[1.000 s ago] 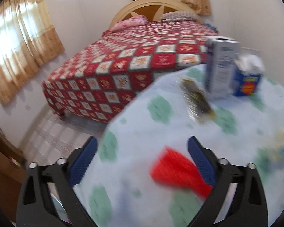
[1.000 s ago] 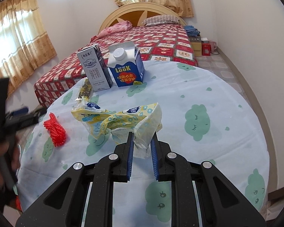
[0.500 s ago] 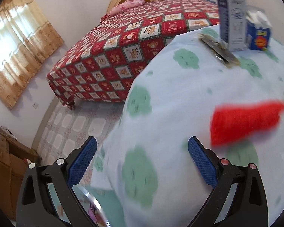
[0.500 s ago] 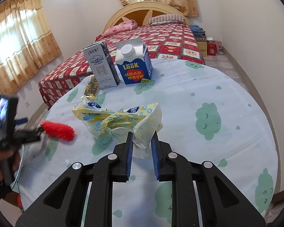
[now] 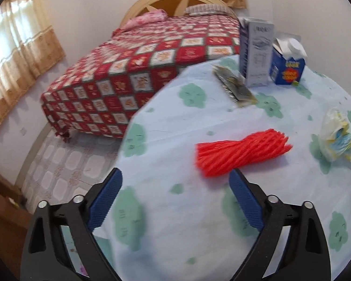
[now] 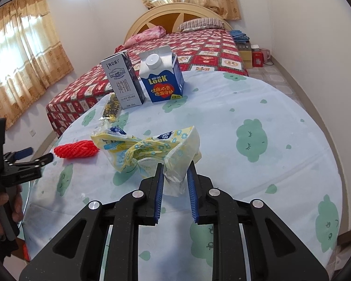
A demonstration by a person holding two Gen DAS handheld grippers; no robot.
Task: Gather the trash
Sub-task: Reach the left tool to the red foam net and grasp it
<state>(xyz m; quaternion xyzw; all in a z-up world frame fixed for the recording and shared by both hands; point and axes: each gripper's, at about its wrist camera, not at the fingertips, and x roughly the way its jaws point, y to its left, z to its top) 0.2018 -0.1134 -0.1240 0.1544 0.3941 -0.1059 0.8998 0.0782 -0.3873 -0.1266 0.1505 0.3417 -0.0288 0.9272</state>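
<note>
Since the earlier left wrist frame the red bundle of twisted plastic cord has shifted from the right edge of view to centre-right, sharper now, and the left gripper has come in toward it over the bench edge; its jaws have just been closing a little from full spread, nothing between them. They stand wide apart, empty.

Red bundle lies flat on the round bench with the pale blue cloud-print cloth, just ahead of the left gripper and off to the right of its centre line, nearest the right-hand blue pad. Long axis runs roughly across the frame, slightly up to the right. Left gripper is clearly the nearer one; in the right wrist view the bundle sits at mid-left, just beyond the left gripper.

Right gripper has jaws narrowed onto the crumpled yellow-and-white plastic wrapper, pinching its near end, wrapper resting on the cloth.

Room: bench edge drops off at left of the bundle, floor and bed below. Wrapper is near the bundle's right end. Grey-white carton, blue carton and dark flat sachet are well apart at upper right.
</note>
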